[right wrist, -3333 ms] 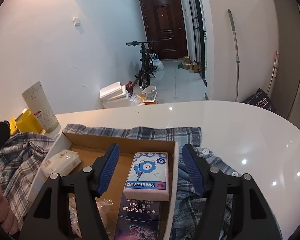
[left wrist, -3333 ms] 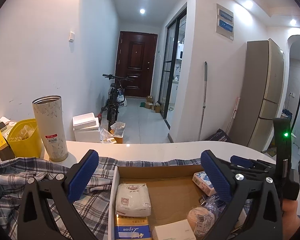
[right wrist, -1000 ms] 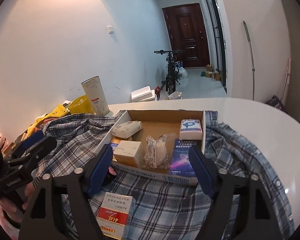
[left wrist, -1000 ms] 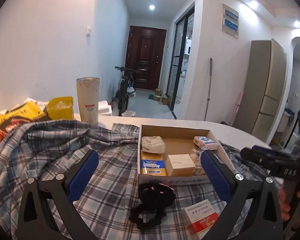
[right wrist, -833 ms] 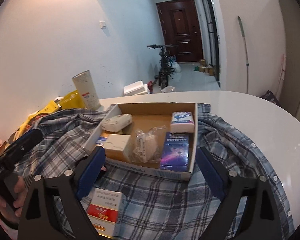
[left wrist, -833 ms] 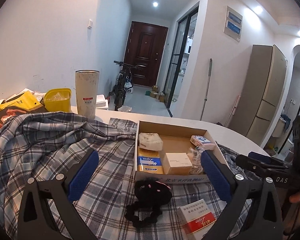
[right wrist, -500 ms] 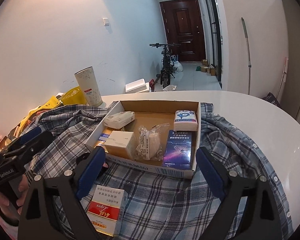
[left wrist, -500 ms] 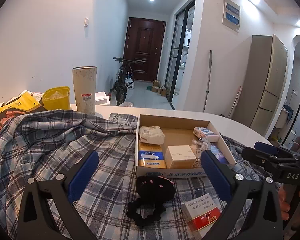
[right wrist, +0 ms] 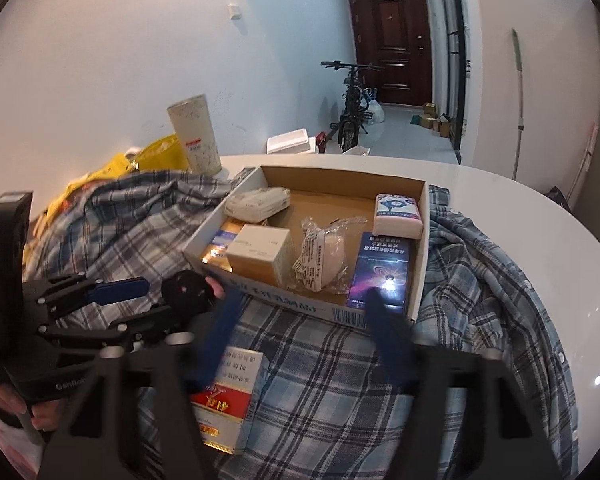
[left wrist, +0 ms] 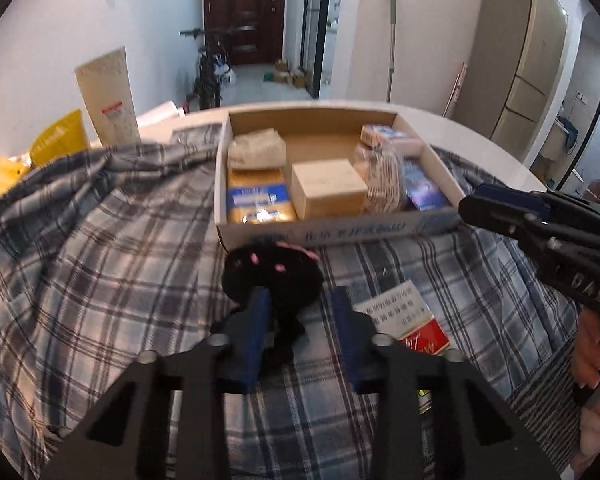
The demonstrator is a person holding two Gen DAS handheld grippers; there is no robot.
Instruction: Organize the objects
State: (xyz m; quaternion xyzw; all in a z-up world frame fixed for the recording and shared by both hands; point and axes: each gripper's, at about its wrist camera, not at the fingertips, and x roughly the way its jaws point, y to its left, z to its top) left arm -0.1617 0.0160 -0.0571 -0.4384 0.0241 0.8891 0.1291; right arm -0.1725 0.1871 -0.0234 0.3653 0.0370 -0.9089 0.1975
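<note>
On the plaid shirt: the black plush toy (left wrist: 274, 276) is lying just in front of the cardboard box (left wrist: 340, 234), touching or nearly touching its near wall.

Left gripper: the left gripper (left wrist: 298, 320) is no longer spread wide as it was half a second ago — its blue pads are now narrowing in around the toy's dark lower part. One pad is pressing against it; whether the other is touching yet, I cannot tell, so the grasp is looking begun rather than settled.

Right gripper: the right gripper (right wrist: 300, 330) is also drawing its fingers inward from the wide spread of a moment back, yet is gripping nothing — it is hovering above the red-and-white pack (right wrist: 224, 394), with the box's near wall showing between its fingers.

Box contents: the beige carton (left wrist: 328, 188), the gold-and-blue pack (left wrist: 258, 200), the bagged item (right wrist: 320, 258) and the blue box (right wrist: 382, 270) are sitting where they were.

Meaning for the task: the toy is probably the next thing going into the box, and the pack is likely waiting its turn.

Open space: the bare cardboard at the box's far middle is looking like the roomiest spot.
</note>
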